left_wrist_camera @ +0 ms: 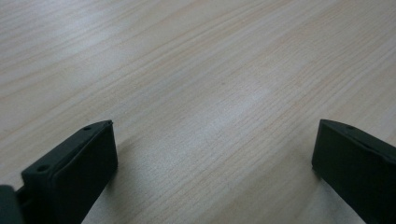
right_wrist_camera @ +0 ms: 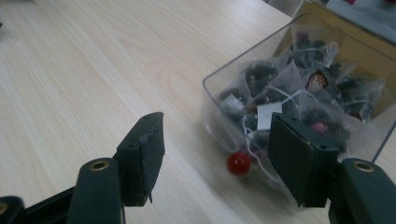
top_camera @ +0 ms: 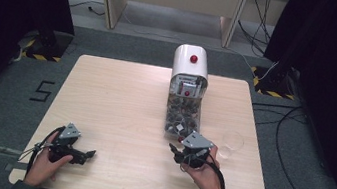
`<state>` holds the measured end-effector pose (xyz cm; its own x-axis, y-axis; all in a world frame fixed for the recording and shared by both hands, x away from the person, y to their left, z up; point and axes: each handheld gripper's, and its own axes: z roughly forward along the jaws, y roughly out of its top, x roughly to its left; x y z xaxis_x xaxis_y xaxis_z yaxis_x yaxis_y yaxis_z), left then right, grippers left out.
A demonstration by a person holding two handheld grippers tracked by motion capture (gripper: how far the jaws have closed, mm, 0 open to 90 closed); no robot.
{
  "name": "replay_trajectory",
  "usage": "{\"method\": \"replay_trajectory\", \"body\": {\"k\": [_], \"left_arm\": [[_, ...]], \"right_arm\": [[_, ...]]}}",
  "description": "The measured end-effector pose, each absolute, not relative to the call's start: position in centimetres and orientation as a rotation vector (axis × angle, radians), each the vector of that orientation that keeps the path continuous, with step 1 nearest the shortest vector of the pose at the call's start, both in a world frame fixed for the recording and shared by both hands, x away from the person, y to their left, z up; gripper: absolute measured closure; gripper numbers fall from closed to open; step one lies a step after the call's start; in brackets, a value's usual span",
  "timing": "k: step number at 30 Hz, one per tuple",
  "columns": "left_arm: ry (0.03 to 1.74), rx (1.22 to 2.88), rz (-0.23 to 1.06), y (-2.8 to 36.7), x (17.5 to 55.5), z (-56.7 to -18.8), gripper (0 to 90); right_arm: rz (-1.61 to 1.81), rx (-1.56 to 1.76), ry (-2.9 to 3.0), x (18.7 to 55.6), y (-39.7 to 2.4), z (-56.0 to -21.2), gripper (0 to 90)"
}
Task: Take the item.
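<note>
A clear plastic bin (top_camera: pixel 182 117) full of pyramid tea bags (right_wrist_camera: pixel 285 95) stands in front of a white dispenser (top_camera: pixel 190 67) with a red button on top. A small red knob (right_wrist_camera: pixel 238 164) sits at the bin's near lower edge. My right gripper (top_camera: pixel 175 152) is just in front of the bin, held in a hand. In the right gripper view its jaws (right_wrist_camera: pixel 217 156) stand open, with the bin's near corner and the red knob framed beyond them and nothing pressed between them. My left gripper (top_camera: pixel 88 155) rests near the table's front left, open (left_wrist_camera: pixel 215 158) over bare wood.
A clear drinking glass (top_camera: pixel 231 143) stands upright on the table (top_camera: pixel 120 102) just right of the right hand. Cables run over the floor at the right. Dark curtains hang on both sides, and wooden furniture legs stand behind the table.
</note>
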<state>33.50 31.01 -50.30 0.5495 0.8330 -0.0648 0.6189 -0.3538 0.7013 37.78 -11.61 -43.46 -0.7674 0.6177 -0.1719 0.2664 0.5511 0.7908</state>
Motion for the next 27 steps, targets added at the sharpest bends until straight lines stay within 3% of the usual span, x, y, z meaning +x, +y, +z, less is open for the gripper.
{"method": "replay_trajectory", "body": {"k": [9,14,27], "left_arm": [[1.164,2.095,0.398,31.0,33.5,-50.3,0.0],[1.164,2.095,0.398,31.0,33.5,-50.3,0.0],[1.164,2.095,0.398,31.0,33.5,-50.3,0.0]], "right_arm": [[1.113,0.760,2.304,39.9,-10.3,-41.8,38.2],[1.078,0.800,2.268,41.2,-10.2,-41.7,45.4],[0.952,0.894,2.172,44.8,-10.6,-42.3,52.8]]}}
